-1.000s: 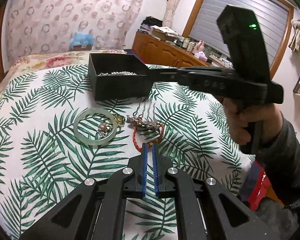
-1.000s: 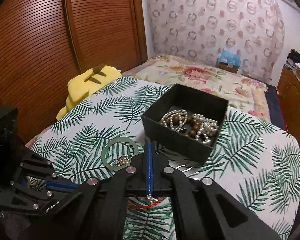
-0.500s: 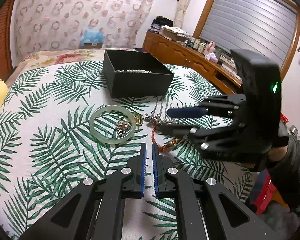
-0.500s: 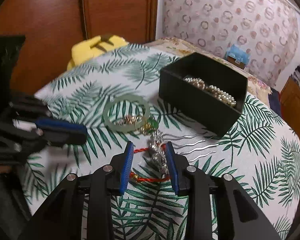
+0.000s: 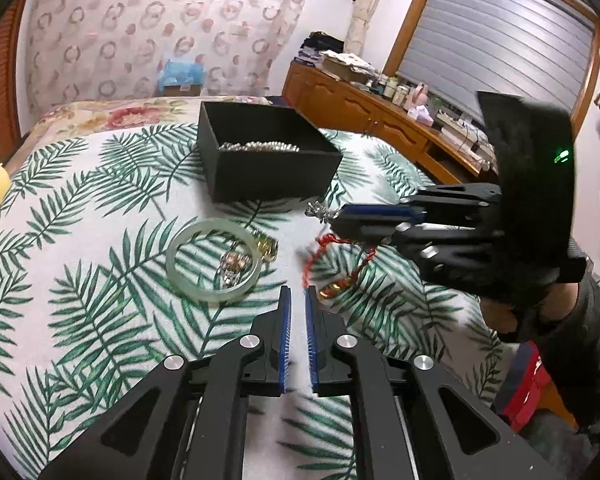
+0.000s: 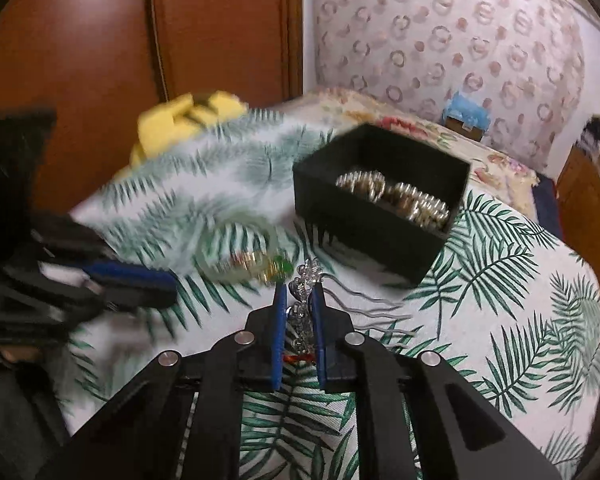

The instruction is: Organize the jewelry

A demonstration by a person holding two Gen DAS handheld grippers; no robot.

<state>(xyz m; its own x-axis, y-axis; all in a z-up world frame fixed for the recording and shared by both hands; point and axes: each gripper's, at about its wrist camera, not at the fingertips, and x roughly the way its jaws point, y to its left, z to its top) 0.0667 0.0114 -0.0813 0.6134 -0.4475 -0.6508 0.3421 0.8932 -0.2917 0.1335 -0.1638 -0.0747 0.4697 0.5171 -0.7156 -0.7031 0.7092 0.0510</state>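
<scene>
Closing its fingers on the silver hairpin (image 6: 305,305) lying near the half-filled black box (image 5: 268,168), the right gripper (image 6: 299,320) works while the left gripper (image 5: 296,332) opens empty; bangle (image 5: 213,266) and red bracelet (image 5: 332,258) remain unsorted.

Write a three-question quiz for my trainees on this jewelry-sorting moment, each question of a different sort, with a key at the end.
1. True or false: the black box already holds beaded jewelry.
2. Which piece sits between the right gripper's blue pads? A) the green bangle B) the silver hair comb C) the red cord bracelet
3. Fill in: the small gold trinkets lie partly inside the ring of the ______.

Key
1. True; pearl-like strands show inside it.
2. B; the silver hair comb is between the closing jaws, its wavy prongs trailing toward the box. The red cord bracelet lies under it.
3. Green bangle, on the leaf-print cover ahead of the left gripper, which holds nothing.
</scene>
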